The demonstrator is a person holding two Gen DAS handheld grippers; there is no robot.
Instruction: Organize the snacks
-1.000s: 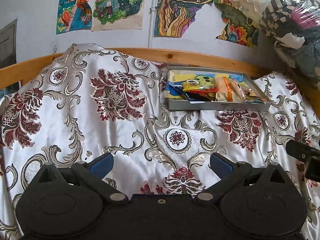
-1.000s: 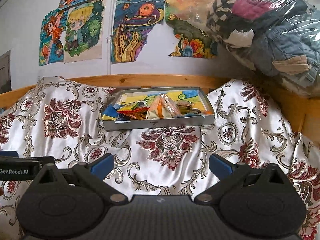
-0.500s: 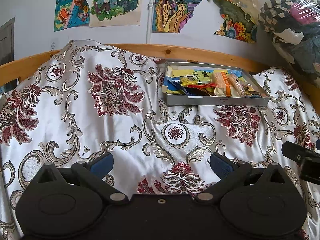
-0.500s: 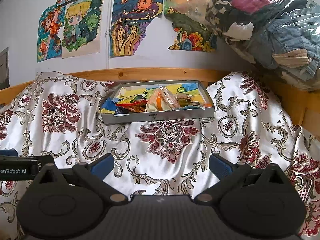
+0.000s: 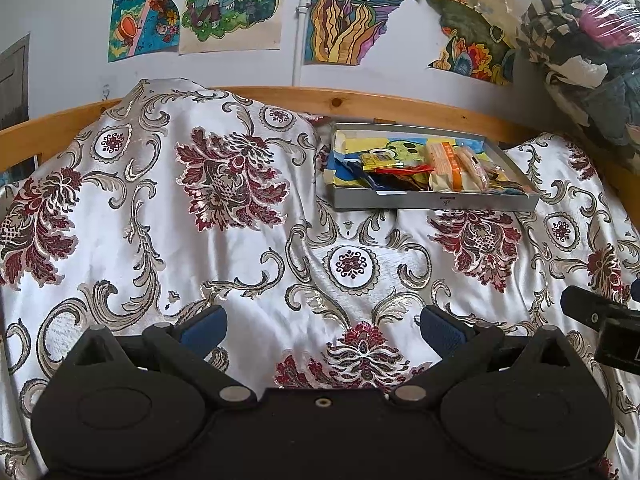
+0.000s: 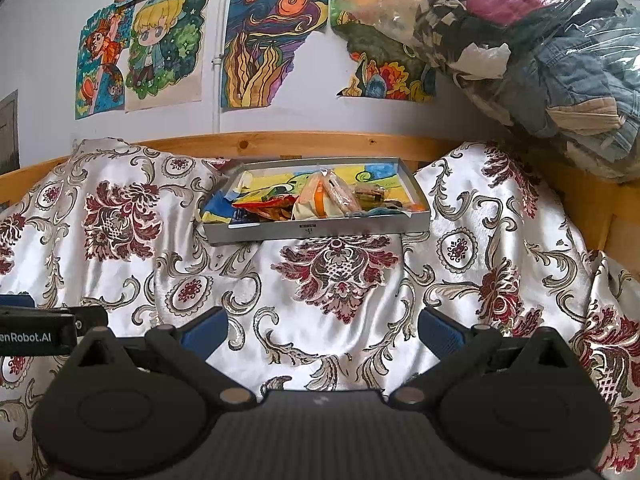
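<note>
A shallow grey box (image 5: 436,201) (image 6: 316,229) lies far back on the patterned bedspread, filled with several snack packets (image 5: 400,170) (image 6: 280,205), among them an orange-striped bag (image 5: 448,166) (image 6: 324,196). My left gripper (image 5: 322,326) hovers open over the cloth, well short of the box, nothing between its blue pads. My right gripper (image 6: 322,326) is likewise open and empty, facing the box from a distance. The right gripper's tip shows at the left view's right edge (image 5: 600,316); the left gripper's body shows at the right view's left edge (image 6: 36,332).
The silver and maroon bedspread (image 5: 224,216) covers the bed, with a raised fold at the left. A wooden rail (image 6: 320,144) runs behind the box. Drawings (image 6: 264,44) hang on the wall. A plastic-wrapped bundle of clothes (image 6: 540,48) fills the upper right.
Both views have dropped a little and eased back; the box sits slightly lower and nearer the middle. Both grippers stay open and empty.
</note>
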